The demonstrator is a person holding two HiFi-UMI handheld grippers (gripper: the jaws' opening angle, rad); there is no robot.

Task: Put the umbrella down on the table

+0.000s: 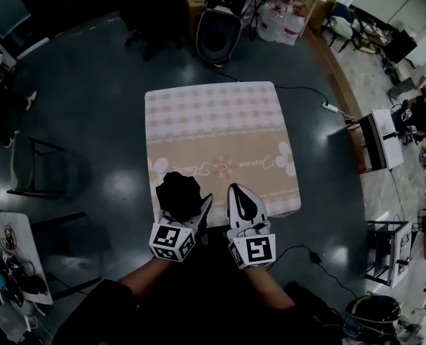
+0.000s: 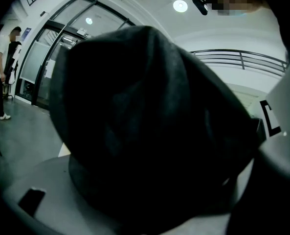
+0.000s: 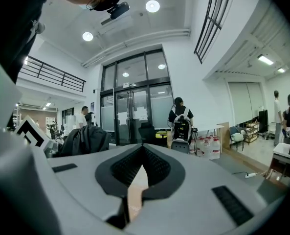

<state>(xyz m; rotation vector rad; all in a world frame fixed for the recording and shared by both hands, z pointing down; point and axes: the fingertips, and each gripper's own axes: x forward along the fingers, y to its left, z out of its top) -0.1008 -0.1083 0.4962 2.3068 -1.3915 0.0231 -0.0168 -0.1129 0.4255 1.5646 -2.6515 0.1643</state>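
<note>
The umbrella (image 1: 178, 195) is black and folded into a crumpled bundle. It hangs over the near left corner of the table (image 1: 213, 121), which wears a checked pink-and-tan cloth. My left gripper (image 1: 200, 210) is shut on it from the near side. In the left gripper view the umbrella (image 2: 149, 121) fills nearly the whole picture and hides the jaws. My right gripper (image 1: 241, 196) hovers just to its right over the table's near edge, shut and holding nothing. In the right gripper view, that gripper (image 3: 142, 153) points across the room, jaws together, with the umbrella (image 3: 83, 138) at left.
A dark chair frame (image 1: 36, 167) stands left of the table, and a cluttered white table (image 1: 8, 257) lies at the lower left. Beyond the far edge are a black wheeled machine (image 1: 220, 31) and water bottles (image 1: 281, 20). A power strip (image 1: 331, 108) lies on the floor at right.
</note>
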